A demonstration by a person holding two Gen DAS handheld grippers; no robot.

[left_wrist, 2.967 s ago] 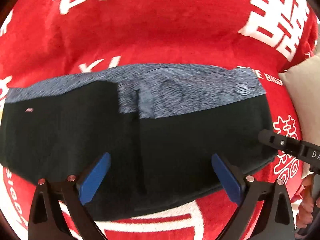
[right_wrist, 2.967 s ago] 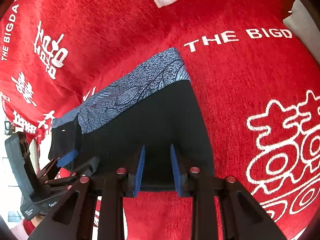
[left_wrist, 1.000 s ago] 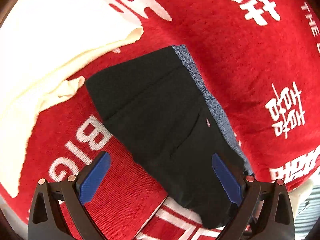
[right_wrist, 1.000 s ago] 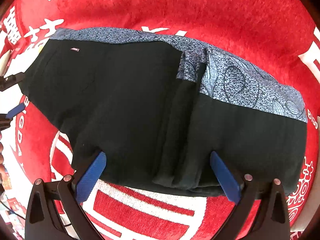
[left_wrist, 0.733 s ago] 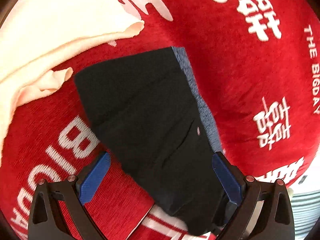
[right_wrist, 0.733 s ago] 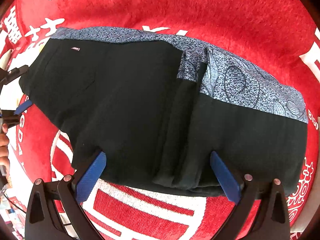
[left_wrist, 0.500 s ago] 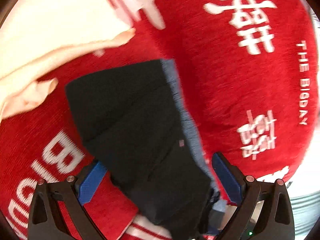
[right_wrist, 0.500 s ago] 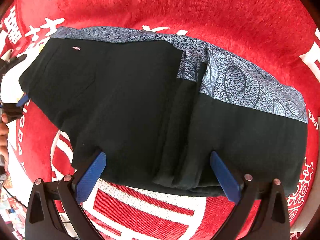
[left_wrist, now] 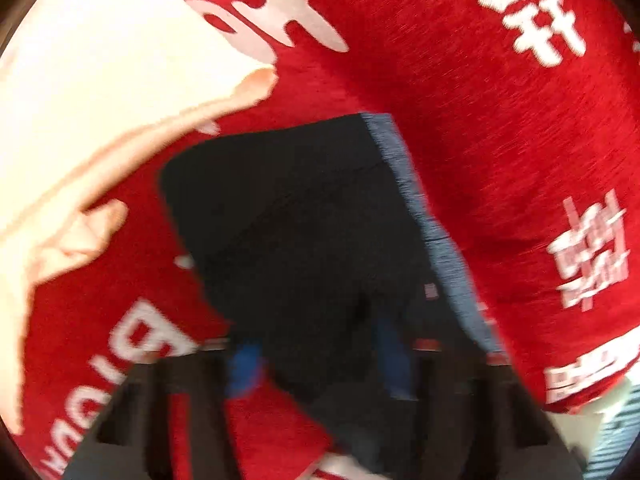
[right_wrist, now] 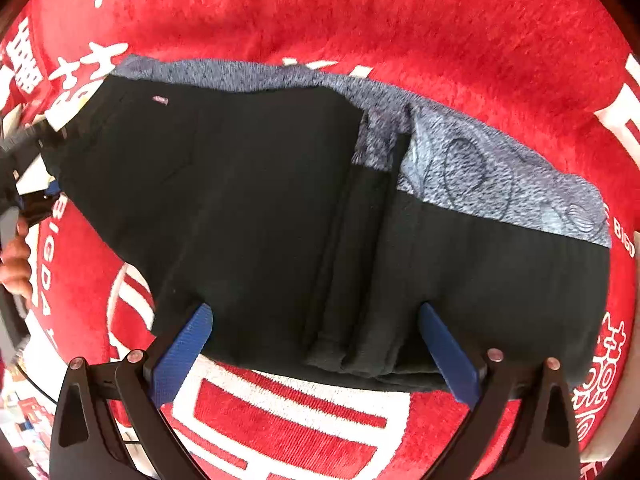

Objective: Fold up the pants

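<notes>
Left hand-held gripper [left_wrist: 316, 354] closing in on left end of folded pants [right_wrist: 280, 216], blurred; grip not confirmable. Pants lying on red cloth [right_wrist: 360, 8], long axis running left-right between grippers. Right hand-held gripper [right_wrist: 320, 354] hovering wide open at near edge, holding nothing.

Folded pants [right_wrist: 280, 216] on the blanket [right_wrist: 400, 20], towel [left_wrist: 100, 112] at their 10 o'clock in the left wrist view, left gripper [right_wrist: 24, 168] at the pants' 9 o'clock edge.
</notes>
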